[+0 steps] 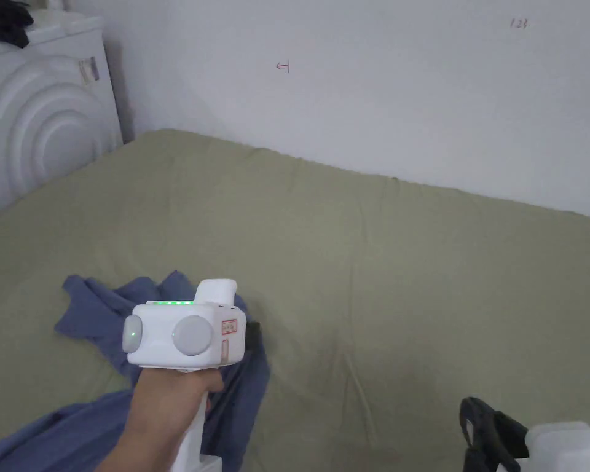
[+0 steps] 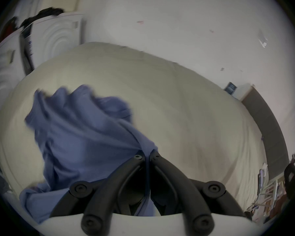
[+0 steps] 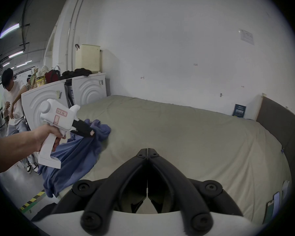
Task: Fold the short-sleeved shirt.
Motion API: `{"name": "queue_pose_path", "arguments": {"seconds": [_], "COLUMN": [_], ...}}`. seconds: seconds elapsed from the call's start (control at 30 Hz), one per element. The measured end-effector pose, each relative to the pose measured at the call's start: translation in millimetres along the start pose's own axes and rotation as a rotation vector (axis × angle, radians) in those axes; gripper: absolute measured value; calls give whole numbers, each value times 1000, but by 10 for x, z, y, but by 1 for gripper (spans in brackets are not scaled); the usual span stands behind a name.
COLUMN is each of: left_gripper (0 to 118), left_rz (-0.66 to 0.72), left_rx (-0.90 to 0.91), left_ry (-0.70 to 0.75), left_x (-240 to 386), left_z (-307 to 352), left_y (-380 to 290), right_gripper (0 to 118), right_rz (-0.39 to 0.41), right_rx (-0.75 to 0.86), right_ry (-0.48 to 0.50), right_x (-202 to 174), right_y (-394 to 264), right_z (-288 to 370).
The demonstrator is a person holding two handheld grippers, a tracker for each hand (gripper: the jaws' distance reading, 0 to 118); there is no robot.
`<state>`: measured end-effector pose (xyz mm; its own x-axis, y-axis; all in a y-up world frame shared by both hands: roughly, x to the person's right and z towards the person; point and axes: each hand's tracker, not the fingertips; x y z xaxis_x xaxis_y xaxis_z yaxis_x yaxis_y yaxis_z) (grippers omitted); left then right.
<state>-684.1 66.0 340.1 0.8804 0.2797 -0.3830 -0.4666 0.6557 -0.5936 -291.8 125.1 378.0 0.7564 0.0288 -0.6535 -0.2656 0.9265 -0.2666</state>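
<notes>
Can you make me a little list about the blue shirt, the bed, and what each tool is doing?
shirt: blue shirt, crumpled, hanging partly off the bed's edge
bed: covered in an olive-green sheet, against a white wall
left tool: left tool shut on a fold of the shirt, lifting it
right tool: right tool jaws together, holding nothing, above the sheet
folding: not started
beside bed: white appliance

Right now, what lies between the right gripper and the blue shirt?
Only bare green bedsheet: in the right gripper view, nothing sits between the right gripper and the shirt.
</notes>
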Motion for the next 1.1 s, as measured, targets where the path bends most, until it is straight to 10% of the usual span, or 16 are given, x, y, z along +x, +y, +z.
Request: {"name": "queue_pose_path", "arguments": {"seconds": [0.47,0.83,0.9,0.93,0.97,1.1], "left_gripper": [0,3,29,85,113,112], "left_rz": [-312,-420,-416,-417,-423,-461], "left_rx": [-29,-218,-176,-158,-140,55], "left_ry": [-477,-324,-347,-364,-360,-364], "left_x": [3751,4301,4303,4265,4242,3745], "left_z": [-464,-1467,-1522,-1466,-959,-123], "left_y": [-31,-777,-710,-665,-703,-744], "right_gripper": [0,0,0,0,0,0], "right_rz": [-117,-187,-181,-176,-172,-165], "right_rx": [5,-33,-25,-26,-27,-16], "right_ry": [-286,-356,-348,-344,-339,-317], "right_x": [1555,2100,2077,2059,2038,1886], "right_y": [-323,-638,-611,-600,-589,-541], "right_z": [880,939,934,933,938,1026]}}
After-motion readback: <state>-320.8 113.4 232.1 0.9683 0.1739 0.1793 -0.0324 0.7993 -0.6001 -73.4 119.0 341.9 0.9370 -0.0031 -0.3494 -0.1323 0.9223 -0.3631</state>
